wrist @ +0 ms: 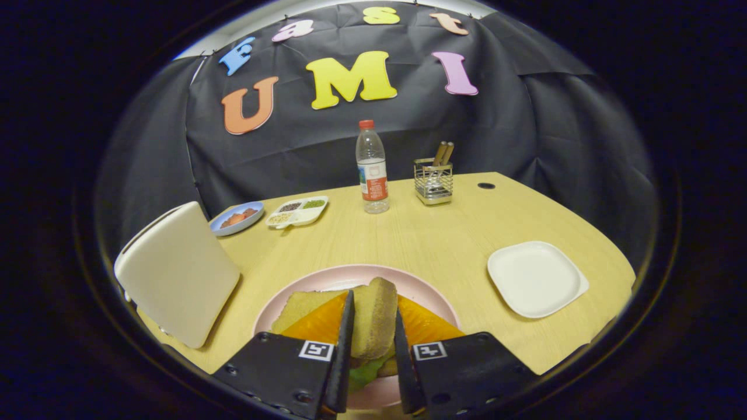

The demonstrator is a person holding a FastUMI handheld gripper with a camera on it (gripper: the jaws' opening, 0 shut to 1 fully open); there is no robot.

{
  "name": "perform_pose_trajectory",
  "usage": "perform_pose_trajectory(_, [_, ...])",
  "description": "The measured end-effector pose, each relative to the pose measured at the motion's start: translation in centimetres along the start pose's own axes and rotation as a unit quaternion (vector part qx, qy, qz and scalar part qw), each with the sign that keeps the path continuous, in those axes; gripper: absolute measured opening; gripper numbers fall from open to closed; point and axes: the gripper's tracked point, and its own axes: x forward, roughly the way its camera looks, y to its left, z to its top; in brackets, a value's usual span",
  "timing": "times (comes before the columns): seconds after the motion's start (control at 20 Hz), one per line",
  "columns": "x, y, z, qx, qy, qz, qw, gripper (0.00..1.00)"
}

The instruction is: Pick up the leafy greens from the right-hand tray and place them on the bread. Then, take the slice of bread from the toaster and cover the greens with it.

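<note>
Off to the left the white toaster (175, 274) is seen with no bread sticking out (so it's been emptied, by the look of it). At the pink plate (327, 279) the bread slice (374, 318) is clamped on edge between the gripper (373, 341) fingers, over the leafy greens (363, 373) and orange cheese (318, 324). Covering step's underway; it needs to be lowered flat, then released. The white tray (537, 279) on the right is left bare.

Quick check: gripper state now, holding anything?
Gripper: shut on the bread slice, held on edge over the pink plate, greens beneath it.
</note>
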Motion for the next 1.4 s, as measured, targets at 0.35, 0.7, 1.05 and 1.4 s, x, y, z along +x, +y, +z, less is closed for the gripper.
perform_pose_trajectory(0.35, [-1.1,-1.4,0.5,-0.022,-0.017,-0.039,0.999,0.74])
perform_pose_trajectory(0.7, [-8.1,0.1,4.8,-0.056,-0.093,-0.039,0.993,0.94])
perform_pose_trajectory(1.05, [-17.9,1.9,8.0,-0.074,-0.172,-0.047,0.981,0.94])
perform_pose_trajectory(1.4, [-27.1,2.4,10.8,-0.081,-0.228,-0.034,0.97,0.94])
